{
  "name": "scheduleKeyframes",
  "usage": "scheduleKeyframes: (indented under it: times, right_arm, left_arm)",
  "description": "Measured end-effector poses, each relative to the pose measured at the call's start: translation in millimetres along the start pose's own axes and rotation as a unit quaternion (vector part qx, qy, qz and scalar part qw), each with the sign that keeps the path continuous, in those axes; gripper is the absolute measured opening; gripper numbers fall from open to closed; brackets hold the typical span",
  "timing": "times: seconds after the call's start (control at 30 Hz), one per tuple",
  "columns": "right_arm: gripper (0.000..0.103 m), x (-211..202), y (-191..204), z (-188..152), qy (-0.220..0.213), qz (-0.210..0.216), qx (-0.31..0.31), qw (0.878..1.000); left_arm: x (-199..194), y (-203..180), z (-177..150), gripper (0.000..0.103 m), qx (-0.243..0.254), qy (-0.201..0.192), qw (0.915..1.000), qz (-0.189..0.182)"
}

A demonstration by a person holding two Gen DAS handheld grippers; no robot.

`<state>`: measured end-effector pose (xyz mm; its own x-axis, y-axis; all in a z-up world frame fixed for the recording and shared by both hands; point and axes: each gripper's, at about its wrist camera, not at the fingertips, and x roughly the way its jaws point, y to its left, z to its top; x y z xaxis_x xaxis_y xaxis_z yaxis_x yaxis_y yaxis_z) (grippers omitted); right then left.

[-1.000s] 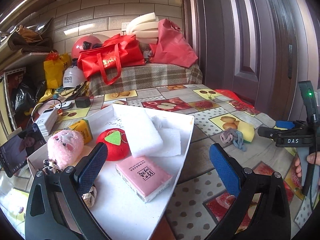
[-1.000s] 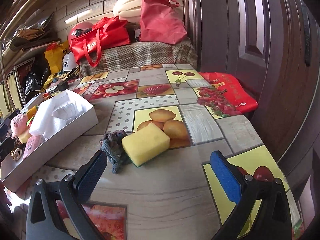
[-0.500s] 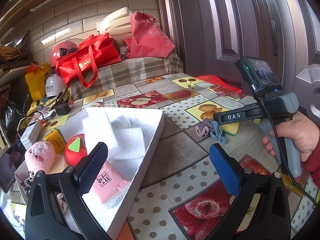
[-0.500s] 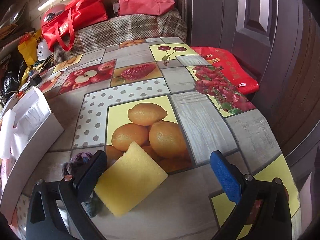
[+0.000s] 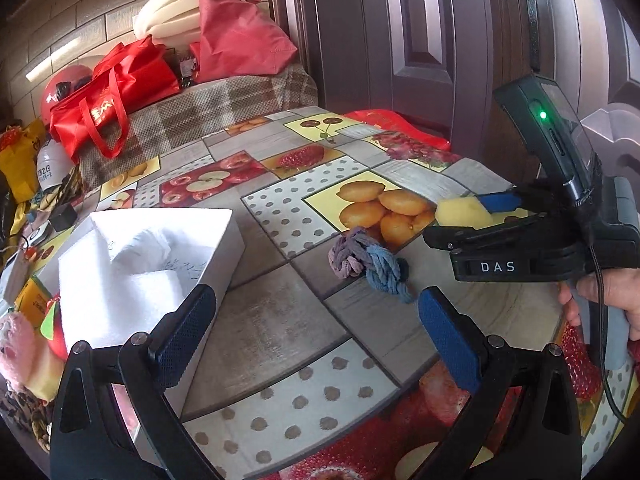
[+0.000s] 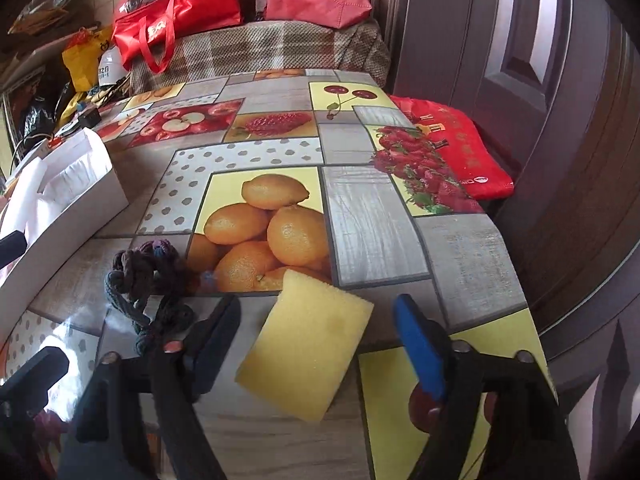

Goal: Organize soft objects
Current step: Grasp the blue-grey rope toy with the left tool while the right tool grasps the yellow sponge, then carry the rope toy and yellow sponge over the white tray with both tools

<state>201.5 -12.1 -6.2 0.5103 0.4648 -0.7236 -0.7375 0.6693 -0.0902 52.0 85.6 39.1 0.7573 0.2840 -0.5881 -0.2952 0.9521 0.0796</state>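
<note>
Sponge [image 6: 306, 344] sits between the right hand-held gripper [image 6: 320, 344] jaws, which have just been closing, pads not quite touching. Squeeze gently at the middle. Left hand-held gripper [image 5: 316, 336] is spread, holding nothing.

Two wrist cameras looking down along their fingers at one table

The left is viewing from farther back; the right is sitting close over the yellow sponge [image 6: 306, 346]; both are sharing sponge, knotted rope [image 5: 368, 262], white box [image 5: 224, 236].

yellow sponge [image 6: 306, 346] | flat on table | beside knotted rope [image 6: 146, 280]
</note>
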Motion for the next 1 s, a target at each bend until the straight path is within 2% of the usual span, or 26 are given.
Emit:
scheduleKeyframes:
  times: [0.03, 0.1, 0.13, 0.23, 0.37, 0.43, 0.5, 0.57, 0.63, 0.8, 1.0]
  right_arm:
    - [0.054, -1, -1, -3, -0.003, 0.006, -0.002, 1.000]
    - [0.045, -8, -4, -9, -0.009, 0.013, -0.002, 1.000]
    - [0.044, -12, -8, -12, -0.017, 0.021, 0.005, 1.000]
    - [0.043, -25, -24, -16, -0.049, 0.035, 0.047, 0.997]
    - [0.043, -28, -39, -19, -0.062, 0.051, 0.090, 0.993]
    - [0.043, -28, -43, -20, -0.063, 0.058, 0.103, 0.991]
    - [0.043, -28, -44, -20, -0.063, 0.063, 0.107, 0.990]
    - [0.043, -28, -44, -20, -0.063, 0.063, 0.107, 0.990]
    - [0.043, -30, -43, -20, -0.069, 0.060, 0.103, 0.990]
    - [0.044, -40, -39, -22, -0.096, 0.047, 0.093, 0.990]
    - [0.044, -60, -34, -27, -0.153, 0.023, 0.081, 0.985]
  left_arm:
    - [2, -2, 3, 0.102, -0.001, -0.002, 1.0000, -0.004]
    - [9, -6, 8, 0.102, 0.000, -0.003, 1.0000, -0.008]
    - [14, -8, 11, 0.102, 0.001, 0.001, 1.0000, -0.009]
    - [36, -13, 20, 0.102, 0.005, 0.029, 0.9995, -0.013]
    - [63, -19, 28, 0.101, 0.019, 0.069, 0.9975, -0.002]
    - [72, -22, 29, 0.084, 0.026, 0.087, 0.9958, -0.006]
    - [77, -23, 28, 0.045, 0.028, 0.098, 0.9945, -0.024]
    - [74, -23, 27, 0.030, 0.026, 0.090, 0.9951, -0.031]
    - [68, -21, 28, 0.027, 0.022, 0.075, 0.9962, -0.039]
    - [42, -16, 29, 0.026, 0.010, 0.012, 0.9984, -0.055]
    - [6, -15, 24, 0.026, 0.005, -0.069, 0.9973, -0.022]
